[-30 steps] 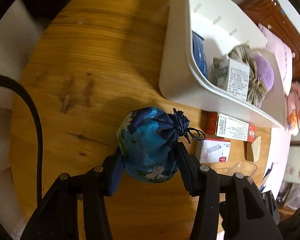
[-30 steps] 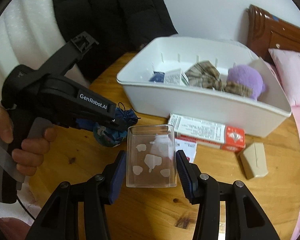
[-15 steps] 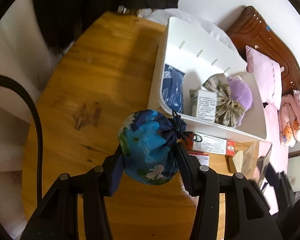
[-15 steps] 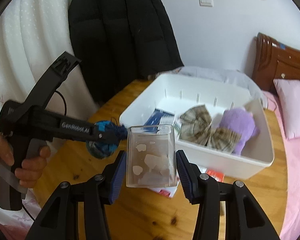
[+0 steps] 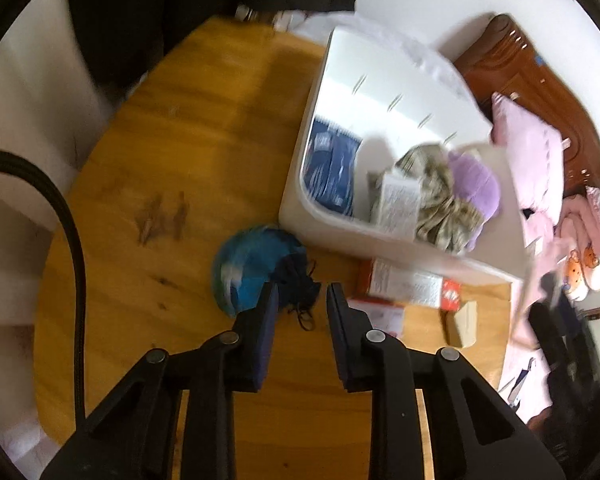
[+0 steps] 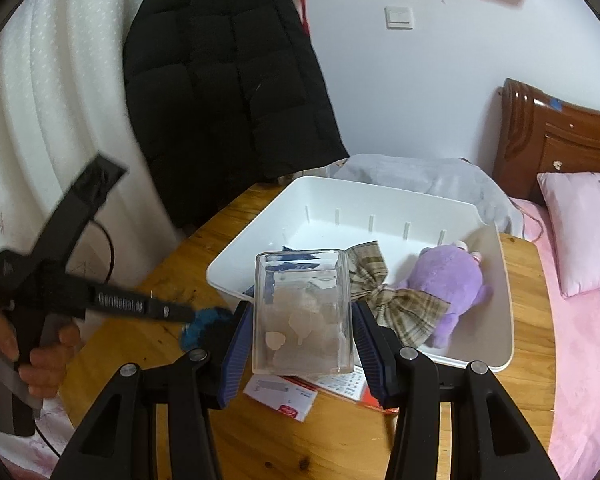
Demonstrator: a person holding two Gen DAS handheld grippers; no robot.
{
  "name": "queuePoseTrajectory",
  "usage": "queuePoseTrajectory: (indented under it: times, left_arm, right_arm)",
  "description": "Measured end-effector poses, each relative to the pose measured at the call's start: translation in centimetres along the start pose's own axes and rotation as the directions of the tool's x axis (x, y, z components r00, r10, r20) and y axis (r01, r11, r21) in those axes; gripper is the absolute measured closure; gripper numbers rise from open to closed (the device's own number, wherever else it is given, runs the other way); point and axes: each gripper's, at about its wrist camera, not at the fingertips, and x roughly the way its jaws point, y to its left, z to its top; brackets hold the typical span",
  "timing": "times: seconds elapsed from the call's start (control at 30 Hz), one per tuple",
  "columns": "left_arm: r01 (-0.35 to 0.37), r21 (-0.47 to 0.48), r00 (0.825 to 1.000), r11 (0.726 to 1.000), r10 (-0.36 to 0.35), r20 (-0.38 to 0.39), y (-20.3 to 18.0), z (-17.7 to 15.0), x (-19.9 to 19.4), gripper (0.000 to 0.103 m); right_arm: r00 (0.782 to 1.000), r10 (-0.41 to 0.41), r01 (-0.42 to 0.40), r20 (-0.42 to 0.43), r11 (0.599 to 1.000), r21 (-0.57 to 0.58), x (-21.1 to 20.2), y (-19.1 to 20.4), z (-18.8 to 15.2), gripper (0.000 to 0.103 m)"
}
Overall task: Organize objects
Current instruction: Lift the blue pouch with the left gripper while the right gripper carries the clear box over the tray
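Note:
A blue patterned drawstring pouch (image 5: pixel 248 272) shows blurred just past my left gripper (image 5: pixel 300 292), smaller than before, its dark neck and strings in line with the gap. The jaws are closing to a narrow slit and no pad visibly presses on the pouch. From the right wrist view, the pouch (image 6: pixel 202 322) sits at the tip of that hand-held left gripper (image 6: pixel 190 316). My right gripper (image 6: pixel 302 320) is shut on a clear square container (image 6: pixel 300 312), held upright above the table in front of the white bin (image 6: pixel 380 184).
The bin (image 5: pixel 340 232) holds a purple plush (image 6: pixel 456 280), a plaid bow (image 6: pixel 400 300), a blue packet (image 5: pixel 332 168) and a white carton (image 5: pixel 398 204). A red-and-white box (image 5: pixel 408 284), a white card box (image 6: pixel 280 396) and a tan block (image 5: pixel 464 324) lie on the wooden table (image 5: pixel 180 140).
The pouch has left the left jaws, which have closed to a narrow gap as that hand rose. The right gripper has lifted the clear container higher and toward the bin.

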Motion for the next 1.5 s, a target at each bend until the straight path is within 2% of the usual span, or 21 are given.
queuePoseTrajectory:
  times: [0.07, 0.13, 0.2, 0.43, 0.67, 0.97, 1.2, 1.5]
  left_arm:
    - [-0.026, -0.007, 1.000, 1.000, 0.026, -0.013, 0.0, -0.3, 0.6, 0.070]
    - [-0.064, -0.011, 0.997, 0.998, 0.064, -0.031, 0.0, -0.3, 1.2, 0.055]
    - [-0.076, -0.015, 0.996, 0.997, 0.075, -0.039, 0.1, -0.2, 1.6, 0.051]
    - [-0.140, -0.046, 0.989, 0.989, 0.138, -0.051, 0.5, 1.1, 3.5, 0.030]
    - [-0.171, -0.060, 0.980, 0.983, 0.164, -0.113, 0.6, 1.8, 5.6, 0.030]
    - [-0.200, -0.118, 0.978, 0.973, 0.191, -0.085, 1.0, 1.0, 5.8, 0.032]
    - [-0.245, -0.105, 0.969, 0.964, 0.239, -0.062, 0.5, 0.3, 5.7, 0.043]
    - [-0.242, -0.184, 0.970, 0.953, 0.239, -0.038, 0.7, -0.8, 4.9, 0.050]
  right_arm:
    - [1.000, -0.006, 0.006, 0.002, 1.000, -0.001, -0.1, -0.4, 0.1, 0.053]
    - [1.000, -0.014, 0.014, 0.004, 1.000, 0.001, -0.1, -0.7, 0.2, 0.053]
    - [1.000, -0.020, 0.020, 0.010, 1.000, 0.005, -0.3, -1.0, 0.2, 0.053]
    - [1.000, -0.030, 0.030, 0.009, 0.999, 0.016, -0.3, -2.1, 0.2, 0.053]
    - [1.000, -0.015, 0.015, 0.023, 1.000, 0.024, -0.4, -2.9, 0.4, 0.053]
    - [1.000, 0.000, -0.001, 0.028, 0.999, 0.040, -0.3, -4.3, 0.5, 0.053]
    - [1.000, -0.010, 0.009, 0.014, 0.998, 0.063, 0.1, -6.0, 0.4, 0.053]
    - [0.999, -0.028, 0.031, -0.027, 0.994, 0.108, 0.9, -8.1, 0.4, 0.053]
